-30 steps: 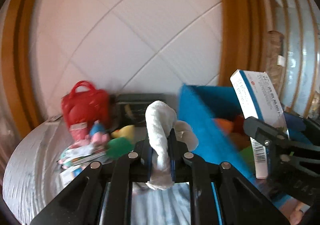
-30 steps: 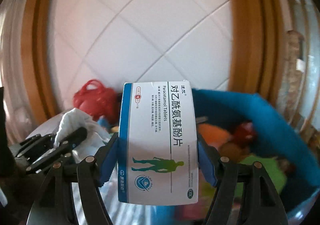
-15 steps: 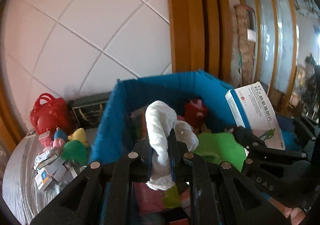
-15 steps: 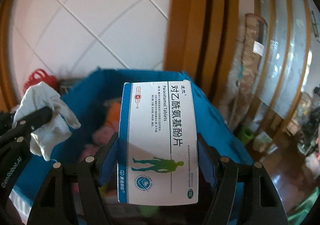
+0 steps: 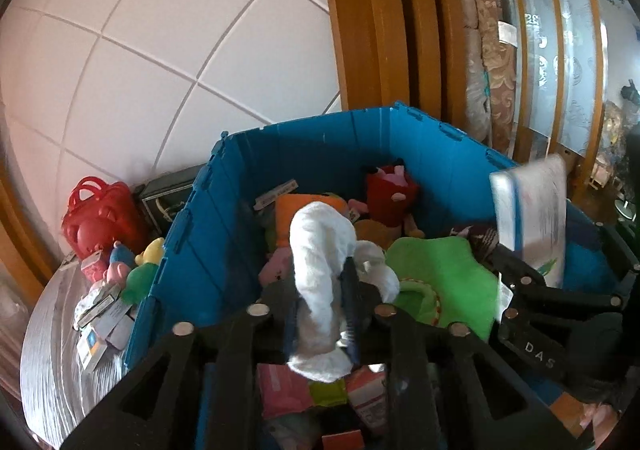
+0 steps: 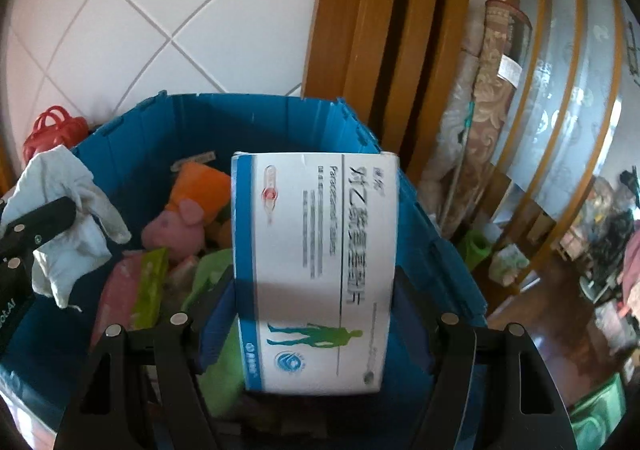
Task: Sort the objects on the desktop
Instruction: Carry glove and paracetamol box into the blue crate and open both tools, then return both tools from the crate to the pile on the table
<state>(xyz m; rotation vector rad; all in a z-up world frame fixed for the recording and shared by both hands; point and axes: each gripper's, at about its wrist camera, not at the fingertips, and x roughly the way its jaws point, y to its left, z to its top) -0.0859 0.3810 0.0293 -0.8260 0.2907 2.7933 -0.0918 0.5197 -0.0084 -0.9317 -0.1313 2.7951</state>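
left wrist view: the left gripper [image 5: 320, 310] hangs over the open blue plastic crate [image 5: 320, 142], its fingers just easing apart around the crumpled white cloth [image 5: 320, 270], which stands upright between them above the toys. a second ago it was over the bench [image 5: 52, 350].

right wrist view: the right gripper [image 6: 316, 314] has its fingers clamped on the upright white-and-blue tablet box [image 6: 316, 250], long axis vertical, now above the crate's right side.

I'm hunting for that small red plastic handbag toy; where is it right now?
In the left wrist view, the red plastic handbag stands at far left on the table against the white tiled wall, outside the blue plastic crate, behind small plush toys.
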